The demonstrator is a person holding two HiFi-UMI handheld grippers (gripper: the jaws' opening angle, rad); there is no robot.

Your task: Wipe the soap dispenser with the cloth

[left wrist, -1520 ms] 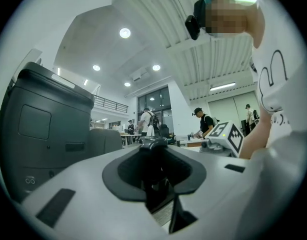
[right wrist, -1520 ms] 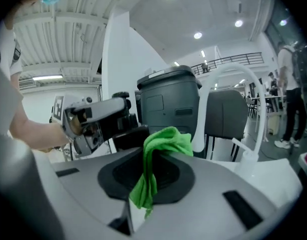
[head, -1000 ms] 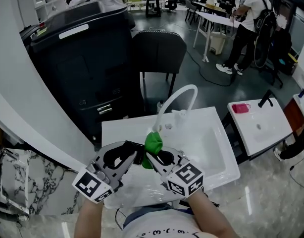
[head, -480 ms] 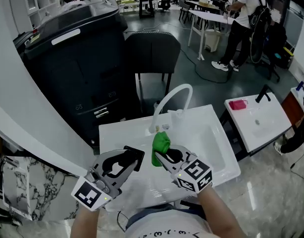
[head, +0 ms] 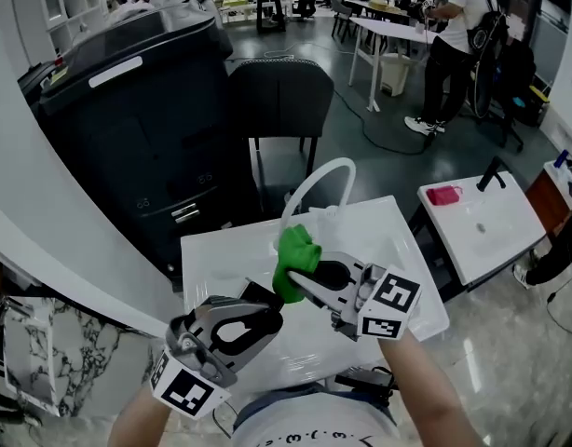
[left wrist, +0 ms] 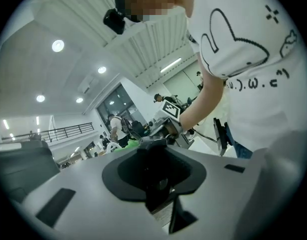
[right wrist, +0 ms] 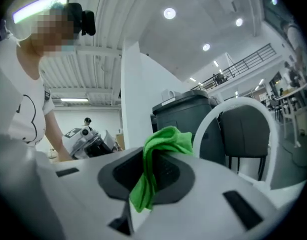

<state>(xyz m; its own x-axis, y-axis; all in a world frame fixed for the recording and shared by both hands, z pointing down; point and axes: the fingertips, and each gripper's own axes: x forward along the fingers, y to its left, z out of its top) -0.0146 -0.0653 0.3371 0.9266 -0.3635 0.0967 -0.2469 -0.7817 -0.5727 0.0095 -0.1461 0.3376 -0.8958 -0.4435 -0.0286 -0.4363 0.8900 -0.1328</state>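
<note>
My right gripper (head: 292,283) is shut on a bright green cloth (head: 293,250), which bunches up above the white sink (head: 402,250). In the right gripper view the cloth (right wrist: 161,149) hangs pinched between the jaws. My left gripper (head: 264,309) sits lower left of it, rolled on its side. It is closed on a small black object (head: 258,295) that looks like the soap dispenser. The left gripper view shows that dark body (left wrist: 156,179) filling the gap between the jaws, with the right gripper and forearm beyond it. Cloth and dispenser are close but apart.
A white curved faucet (head: 314,180) arches over the back of the sink. Behind it stand a black chair (head: 277,91) and a large black bin (head: 137,110). A second white basin (head: 486,226) with a pink item (head: 442,195) lies to the right. People stand far back.
The right gripper has lifted the green cloth up and away from me. The left gripper has rolled over and slid right toward the middle with the black object.
</note>
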